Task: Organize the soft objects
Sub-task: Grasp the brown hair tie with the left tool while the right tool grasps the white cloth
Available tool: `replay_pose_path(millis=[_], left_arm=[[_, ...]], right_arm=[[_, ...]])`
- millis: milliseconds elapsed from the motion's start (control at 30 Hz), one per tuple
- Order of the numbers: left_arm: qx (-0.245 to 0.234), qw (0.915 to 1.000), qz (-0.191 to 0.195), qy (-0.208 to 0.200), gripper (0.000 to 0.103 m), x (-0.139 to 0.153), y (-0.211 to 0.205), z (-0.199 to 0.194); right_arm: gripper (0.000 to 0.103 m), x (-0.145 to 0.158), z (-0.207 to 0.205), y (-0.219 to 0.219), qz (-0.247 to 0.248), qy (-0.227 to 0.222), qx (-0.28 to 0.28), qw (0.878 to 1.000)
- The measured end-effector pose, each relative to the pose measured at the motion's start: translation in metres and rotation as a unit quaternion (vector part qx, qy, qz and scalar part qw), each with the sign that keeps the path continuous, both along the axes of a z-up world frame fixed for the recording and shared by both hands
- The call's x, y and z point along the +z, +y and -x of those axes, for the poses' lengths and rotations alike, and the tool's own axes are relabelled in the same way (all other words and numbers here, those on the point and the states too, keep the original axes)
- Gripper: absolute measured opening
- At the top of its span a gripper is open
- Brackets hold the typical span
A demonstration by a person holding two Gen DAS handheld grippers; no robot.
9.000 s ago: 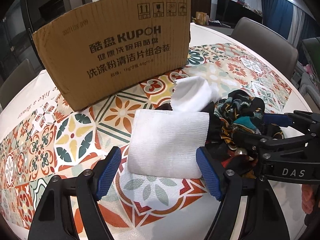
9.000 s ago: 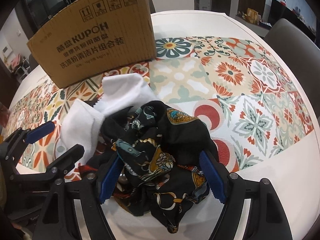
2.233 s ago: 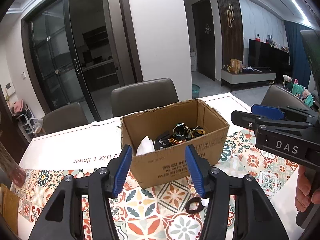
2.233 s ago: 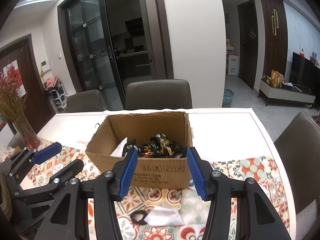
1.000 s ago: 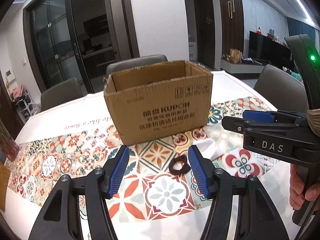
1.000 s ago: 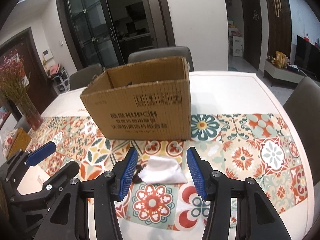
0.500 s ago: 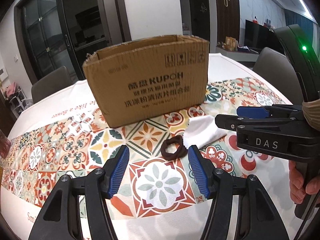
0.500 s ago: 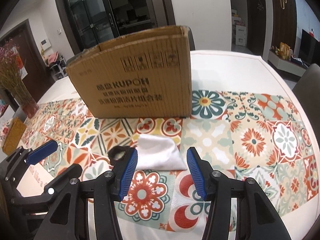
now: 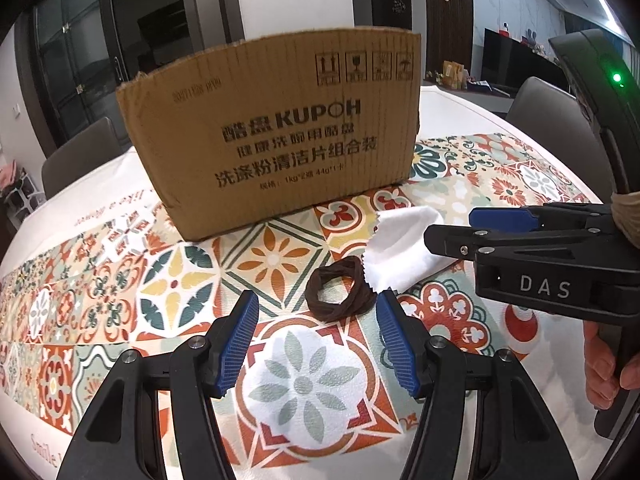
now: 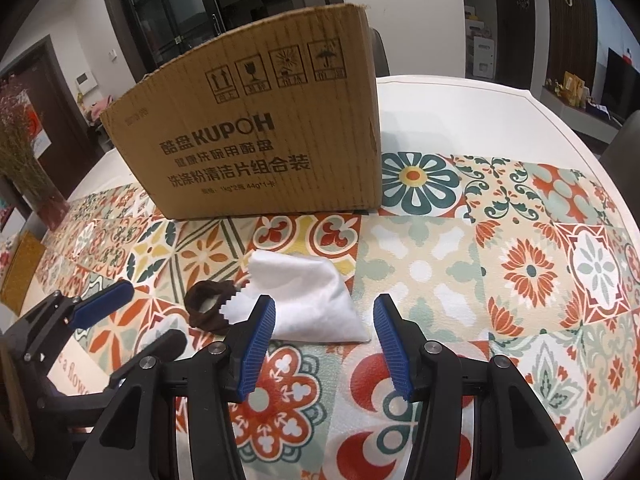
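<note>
A dark brown hair scrunchie [image 9: 340, 292] lies on the patterned tablecloth, touching a folded white cloth [image 9: 404, 248] to its right. Both show in the right wrist view too, the scrunchie [image 10: 208, 306] left of the cloth [image 10: 308, 300]. My left gripper [image 9: 316, 340] is open and empty, low over the table just short of the scrunchie. My right gripper [image 10: 324, 344] is open and empty, its fingers framing the near edge of the white cloth. A KUPOH cardboard box [image 9: 276, 136] stands behind them; its inside is hidden.
The round table's patterned cloth [image 10: 520, 240] spreads to the right. Grey chairs [image 9: 556, 120] stand around the table. A vase of dried flowers [image 10: 28, 168] stands at the far left. The right gripper body [image 9: 552, 264] reaches in beside the left one.
Both grippers have come down from above the box and moved closer to the scrunchie and white cloth. Both stay open.
</note>
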State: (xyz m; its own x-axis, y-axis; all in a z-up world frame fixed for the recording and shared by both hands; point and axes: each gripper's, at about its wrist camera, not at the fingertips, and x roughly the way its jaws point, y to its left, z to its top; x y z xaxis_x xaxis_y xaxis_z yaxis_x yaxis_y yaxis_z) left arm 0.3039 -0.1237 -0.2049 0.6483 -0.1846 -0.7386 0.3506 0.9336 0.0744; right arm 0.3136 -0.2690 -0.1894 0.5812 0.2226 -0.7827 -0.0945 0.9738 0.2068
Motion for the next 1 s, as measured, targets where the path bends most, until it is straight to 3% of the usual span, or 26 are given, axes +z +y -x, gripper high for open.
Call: replay_pose_path(millis=[467,667,767,933,1000], left_arm=[[-0.008,0.9997,-0.002,0.021,0.054,-0.022,-0.005,-0.018],[-0.013,0.9995,0.001,0.03,0.041,-0.024,-0.007,-0.024],[-0.015,0.9994,0.003,0.031,0.035,-0.024,-0.007,-0.025],[-0.012,0.9995,-0.002,0.03,0.016,-0.025,-0.008,-0.027],[-0.01,0.9995,-0.002,0.031,0.015,-0.025,-0.008,-0.027]], right_arm=[[0.052,-0.019,-0.015,0.001,-0.006,0.006,0.007,1.0],[0.051,-0.023,-0.019,0.004,-0.006,0.007,0.011,1.0],[0.044,-0.022,-0.018,0.004,-0.009,0.005,0.01,1.0],[0.028,-0.023,-0.017,0.007,-0.009,0.009,0.016,1.0],[0.018,-0.024,-0.017,0.009,-0.007,0.01,0.019,1.0]])
